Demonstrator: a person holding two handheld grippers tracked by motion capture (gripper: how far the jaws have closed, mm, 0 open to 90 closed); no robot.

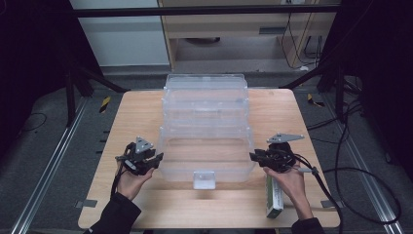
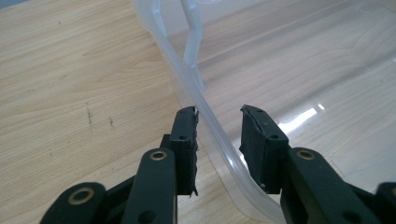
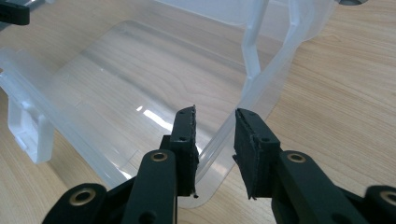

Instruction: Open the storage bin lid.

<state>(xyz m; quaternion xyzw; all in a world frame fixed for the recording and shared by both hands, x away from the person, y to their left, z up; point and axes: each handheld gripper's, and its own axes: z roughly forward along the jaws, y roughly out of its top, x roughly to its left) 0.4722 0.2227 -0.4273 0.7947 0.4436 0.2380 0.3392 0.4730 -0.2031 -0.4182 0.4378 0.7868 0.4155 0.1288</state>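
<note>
Two grippers flank a clear plastic storage box (image 1: 207, 131) that sits in the middle of the high view on a wooden surface (image 1: 136, 112). The box's lid stands open toward the upper part of that frame, and a clear latch tab (image 1: 203, 179) hangs at the middle of its near edge.

The left gripper (image 1: 157, 158), held in the person's left hand (image 1: 129, 180), is at the lower left corner of the box. In the left gripper view its fingers (image 2: 187, 140) stand apart with the box's rounded rim (image 2: 219, 140) running up between them; the left finger lies close against the rim's outer side, the right one is over the inside of the box, and a gap shows on that side, so the rim is straddled but not pinched.

The right gripper (image 1: 253, 157), in the right hand (image 1: 287, 183), is at the lower right corner of the box. In the right gripper view its fingers (image 3: 254, 149) are likewise apart, with the corner rim (image 3: 219, 140) rising between them; whether either pad presses on the plastic I cannot tell.

A green and white carton (image 1: 273, 197) lies on the surface at the lower right of the high view, partly under the right hand.
</note>
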